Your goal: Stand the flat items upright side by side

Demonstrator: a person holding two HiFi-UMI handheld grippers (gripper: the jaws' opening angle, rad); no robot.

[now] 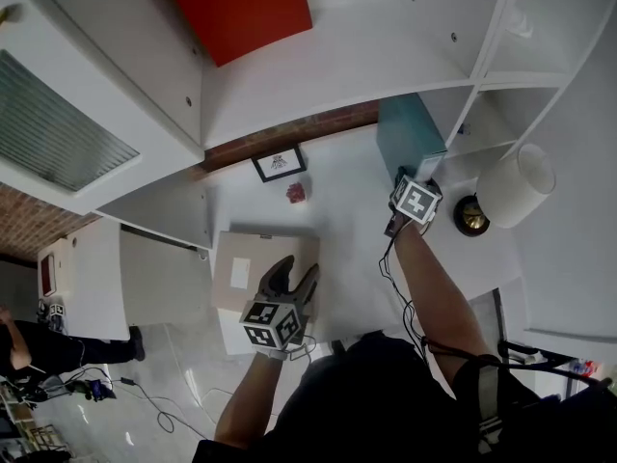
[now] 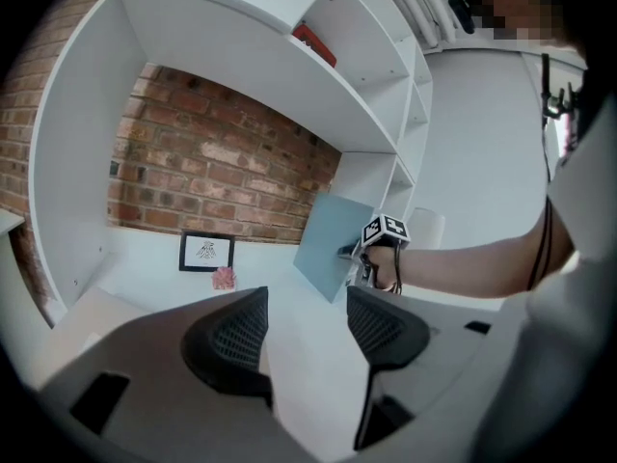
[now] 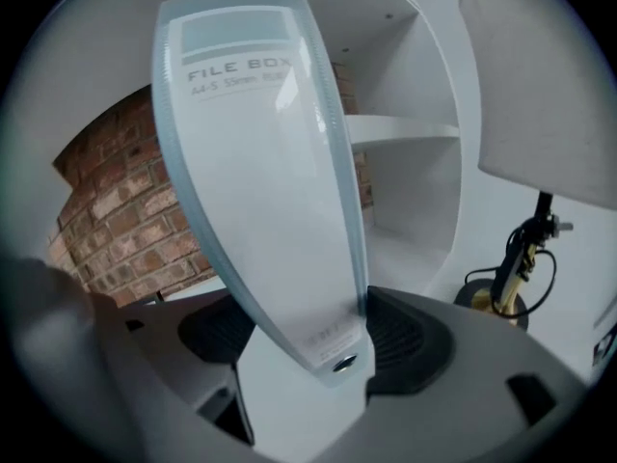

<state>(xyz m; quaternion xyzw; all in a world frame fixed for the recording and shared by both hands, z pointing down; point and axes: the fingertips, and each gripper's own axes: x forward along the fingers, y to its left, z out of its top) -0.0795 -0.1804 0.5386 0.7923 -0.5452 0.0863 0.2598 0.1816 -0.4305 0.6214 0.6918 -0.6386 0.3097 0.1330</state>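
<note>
Right gripper view, rt tool (image 3: 313, 334) grips blue file box (image 3: 260, 162) by spine, lt tool (image 2: 307, 316) wide, empty, above carton (image 1: 255, 249)

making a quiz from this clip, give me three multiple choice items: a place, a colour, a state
1. The framed picture stands: A on the floor; B against the brick wall; C inside a drawer
2. The file box is: A red; B light blue; C black
3. The left gripper is: A open, empty; B shut on a lamp; C shut on a cable
Answers: B, bricks right behind it; B, pale blue spine; A, jaws apart, nothing between.
</note>
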